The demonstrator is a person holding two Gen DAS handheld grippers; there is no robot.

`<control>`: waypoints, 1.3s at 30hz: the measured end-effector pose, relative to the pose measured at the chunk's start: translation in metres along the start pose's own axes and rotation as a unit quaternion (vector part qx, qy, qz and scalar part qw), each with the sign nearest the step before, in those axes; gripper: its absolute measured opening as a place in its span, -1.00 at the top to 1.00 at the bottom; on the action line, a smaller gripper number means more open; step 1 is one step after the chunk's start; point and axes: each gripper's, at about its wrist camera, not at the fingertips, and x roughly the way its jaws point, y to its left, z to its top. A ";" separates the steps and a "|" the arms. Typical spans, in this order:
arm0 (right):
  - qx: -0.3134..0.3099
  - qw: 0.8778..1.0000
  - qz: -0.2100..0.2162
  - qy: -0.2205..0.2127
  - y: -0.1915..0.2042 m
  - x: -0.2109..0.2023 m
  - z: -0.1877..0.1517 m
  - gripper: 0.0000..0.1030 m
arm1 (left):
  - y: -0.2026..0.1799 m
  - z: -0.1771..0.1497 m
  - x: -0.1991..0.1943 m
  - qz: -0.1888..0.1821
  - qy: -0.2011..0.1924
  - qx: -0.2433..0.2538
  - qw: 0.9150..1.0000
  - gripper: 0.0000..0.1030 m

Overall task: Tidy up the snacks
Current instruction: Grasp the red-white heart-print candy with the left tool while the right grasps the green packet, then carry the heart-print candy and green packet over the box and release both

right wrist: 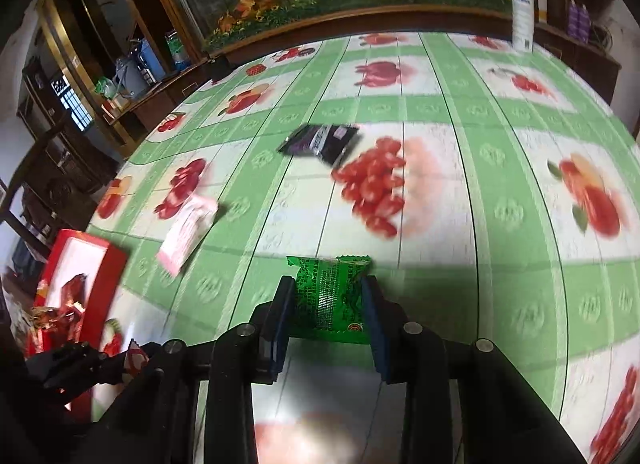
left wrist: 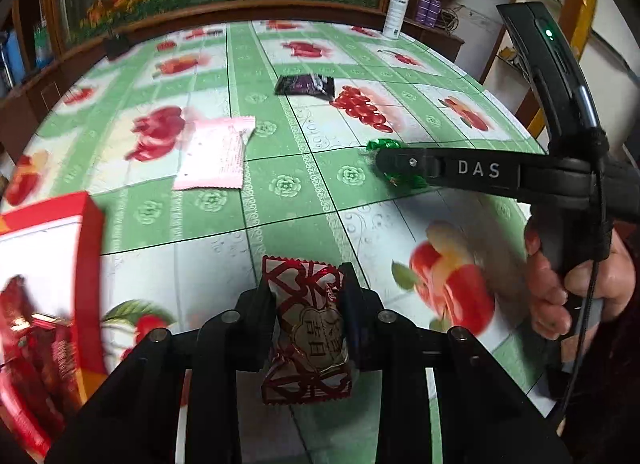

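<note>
While the fruit-print desk (left wrist: 280, 167) carries a red box (left wrist: 90, 264), the right gripper (right wrist: 329, 304), marked "DAS", angles down, pinching a green snack packet (right wrist: 330, 296); the left gripper (left wrist: 308, 316) clamps a red-patterned candy (left wrist: 306, 328).

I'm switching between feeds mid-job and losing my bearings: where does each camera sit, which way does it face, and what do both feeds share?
Left wrist: on the left gripper, facing down-forward over its fingers, which clamp a red-patterned foil snack packet; the right gripper and a hand show.
Right wrist: on the right gripper, facing down-forward, its fingers around a green foil snack packet; the left gripper shows lower left.
Shared: red cardboard box, pink packet, dark purple packet.
</note>
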 end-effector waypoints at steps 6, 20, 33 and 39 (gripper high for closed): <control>0.016 0.998 0.040 -0.035 0.005 -0.037 -0.030 0.34 | -0.007 -0.008 -0.036 0.057 -0.055 0.028 0.996 0.48; 0.000 0.989 0.102 -0.105 0.051 -0.100 -0.064 0.34 | 0.013 -0.017 -0.090 0.131 -0.128 0.017 0.983 0.48; -0.040 0.986 0.115 -0.110 0.103 -0.108 -0.069 0.34 | 0.052 -0.034 -0.111 0.152 -0.143 -0.026 0.978 0.48; -0.056 0.986 0.113 -0.108 0.119 -0.106 -0.070 0.34 | 0.068 -0.040 -0.117 0.160 -0.148 -0.044 0.975 0.48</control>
